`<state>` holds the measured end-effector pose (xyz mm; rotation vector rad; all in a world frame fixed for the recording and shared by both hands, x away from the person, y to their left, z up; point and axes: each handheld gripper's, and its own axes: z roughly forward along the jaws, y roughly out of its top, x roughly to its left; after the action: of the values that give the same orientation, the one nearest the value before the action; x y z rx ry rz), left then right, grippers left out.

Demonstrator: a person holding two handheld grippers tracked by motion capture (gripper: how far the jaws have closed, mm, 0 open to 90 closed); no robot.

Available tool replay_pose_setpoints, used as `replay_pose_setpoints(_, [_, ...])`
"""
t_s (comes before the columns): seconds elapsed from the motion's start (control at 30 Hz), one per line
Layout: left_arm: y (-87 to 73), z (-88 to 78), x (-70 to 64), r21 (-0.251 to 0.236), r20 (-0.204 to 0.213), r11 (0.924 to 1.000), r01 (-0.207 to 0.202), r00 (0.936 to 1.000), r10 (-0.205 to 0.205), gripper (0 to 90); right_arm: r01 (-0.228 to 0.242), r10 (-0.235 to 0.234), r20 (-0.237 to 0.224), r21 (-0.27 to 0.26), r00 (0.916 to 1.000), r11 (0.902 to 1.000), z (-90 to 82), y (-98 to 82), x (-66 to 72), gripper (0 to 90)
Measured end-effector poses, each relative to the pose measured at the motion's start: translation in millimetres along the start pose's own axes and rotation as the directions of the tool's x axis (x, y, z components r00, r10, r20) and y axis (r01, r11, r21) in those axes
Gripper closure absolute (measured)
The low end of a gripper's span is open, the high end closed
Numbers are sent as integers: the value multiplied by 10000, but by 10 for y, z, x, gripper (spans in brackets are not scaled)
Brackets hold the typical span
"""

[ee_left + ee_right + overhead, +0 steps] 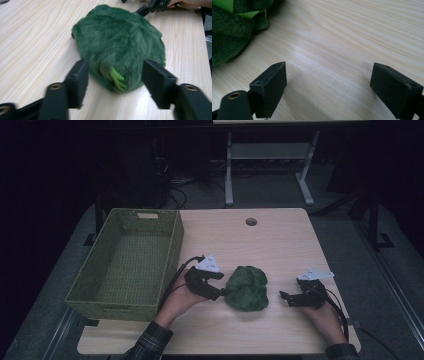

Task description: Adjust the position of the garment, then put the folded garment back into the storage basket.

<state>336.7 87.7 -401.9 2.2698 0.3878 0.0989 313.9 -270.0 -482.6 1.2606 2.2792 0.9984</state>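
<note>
A: High view, quick. What's there?
B: Dark green fuzzy plush toy (246, 288), rounded lump, on the pale wood-grain table (280, 240). Woven green basket (127, 260), rectangular, at the table's left. Left gripper (223, 294) tips at the plush's left edge; right gripper (283, 296) apart from it on the other side.

A: Left gripper view?
B: Jaws spread wide, flanking the plush's near end, pads not pressing. Light green felt bits (117, 79) poke out between them. Nothing held.

A: Right gripper view?
B: Jaws wide, bare tabletop between them. Plush sits off at upper left, clear of the pads.
</note>
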Motion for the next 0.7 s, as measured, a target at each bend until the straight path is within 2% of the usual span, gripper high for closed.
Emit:
replay_pose_setpoints(0.1, [42,49,0,180,38,9996,-238,9997,238,264,2,-2,6,-5,10000,10000,0,0,0,134])
replay_pose_setpoints(0.13, [77,99,17,446,87,9979,-479,9988,475,248,1,-1,5,-5,10000,10000,0,0,0,134])
replay_pose_setpoints(0.23, [116,178,39,759,177,9945,-729,9973,717,199,-3,3,4,-2,10000,10000,0,0,0,134])
replay_pose_setpoints(0.3, [124,208,40,807,206,9939,-752,9971,737,189,4,-4,5,-6,10000,10000,0,0,0,134])
replay_pose_setpoints(0.33, [140,259,55,1113,290,9883,-1041,9944,1014,170,-6,6,4,-1,10000,10000,0,0,1,134])
replay_pose_setpoints(0.4, [143,295,47,1102,318,9893,-961,9952,931,155,7,-7,6,-7,10000,10000,1,0,0,134])
replay_pose_setpoints(0.47, [149,379,57,1357,514,9842,-1139,9928,1078,146,-5,5,4,-2,10000,10000,0,0,0,134])
replay_pose_setpoints(0.53, [147,408,57,1409,560,9836,-1128,9928,1059,145,6,-6,6,-7,10000,10000,0,0,-1,134])
replay_pose_setpoints(0.7, [131,568,83,1696,887,9763,-1341,9888,1204,135,7,-7,7,-10,10000,10000,0,0,-1,135])
